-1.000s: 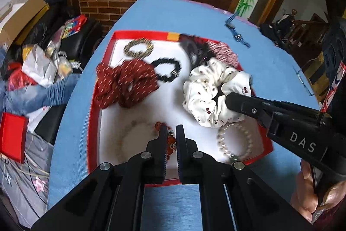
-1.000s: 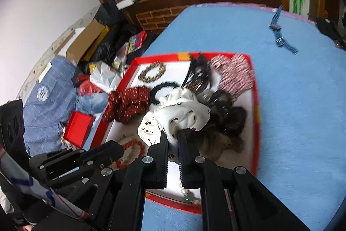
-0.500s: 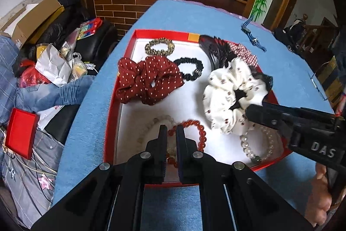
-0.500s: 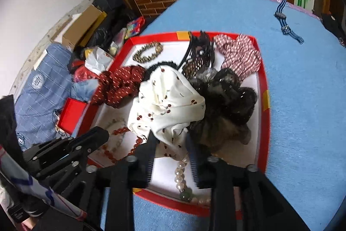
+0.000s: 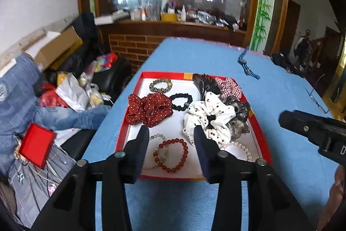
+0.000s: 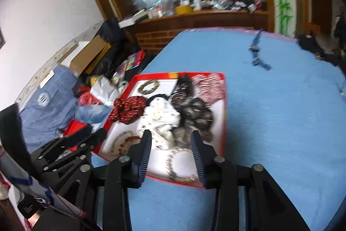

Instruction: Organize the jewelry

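1. My red-rimmed tray (image 5: 260, 140) lies flat on the blue cloth, white inside.
2. A red bead bracelet (image 5: 170, 155) lies near the front edge, overlapping a pale bead bracelet (image 5: 156, 138).
3. A pearl bracelet (image 5: 244, 149) sits in the front right corner.
4. A white dotted scrunchie (image 5: 208, 116) lies mid-tray, touching a dark one (image 5: 239, 109), possibly mottled grey.
5. A red polka-dot scrunchie (image 5: 149, 112) lies on the left side.
6. A black hair tie (image 5: 181, 101) and a gold-and-black one (image 5: 161, 85) lie behind it.
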Demonstrator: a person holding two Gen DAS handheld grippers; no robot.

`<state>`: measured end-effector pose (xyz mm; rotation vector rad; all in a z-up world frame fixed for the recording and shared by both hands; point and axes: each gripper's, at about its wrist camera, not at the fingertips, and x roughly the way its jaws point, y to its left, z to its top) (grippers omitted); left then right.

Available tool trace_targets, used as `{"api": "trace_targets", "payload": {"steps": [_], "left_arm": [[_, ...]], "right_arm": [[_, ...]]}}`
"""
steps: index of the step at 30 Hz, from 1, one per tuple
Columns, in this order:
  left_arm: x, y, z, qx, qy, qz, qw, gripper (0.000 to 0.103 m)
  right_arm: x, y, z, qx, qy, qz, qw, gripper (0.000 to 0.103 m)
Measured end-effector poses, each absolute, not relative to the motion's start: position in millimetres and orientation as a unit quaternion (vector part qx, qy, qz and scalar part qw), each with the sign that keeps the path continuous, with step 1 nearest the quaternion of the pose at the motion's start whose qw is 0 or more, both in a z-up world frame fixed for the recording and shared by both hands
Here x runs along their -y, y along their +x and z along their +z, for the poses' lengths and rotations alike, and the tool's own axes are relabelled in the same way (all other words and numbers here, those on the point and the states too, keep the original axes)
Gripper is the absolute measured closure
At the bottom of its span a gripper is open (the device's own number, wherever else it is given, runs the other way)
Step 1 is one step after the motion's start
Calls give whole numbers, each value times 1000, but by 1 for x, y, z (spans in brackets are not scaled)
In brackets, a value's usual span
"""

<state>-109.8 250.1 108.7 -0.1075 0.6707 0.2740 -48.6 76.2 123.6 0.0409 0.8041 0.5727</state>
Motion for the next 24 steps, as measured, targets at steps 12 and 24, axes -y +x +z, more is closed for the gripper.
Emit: {"api": "trace_targets", "payload": {"steps": [12,24], "left_arm": [[-197,-180,85,-265,-6,210,941,29],[-192,-242,90,-239,2,259,936,0]], "right_arm": [[-29,-139,98,-347,-12,217,912,42],[-8,-216,98,-286,-22,164,944,10]]}}
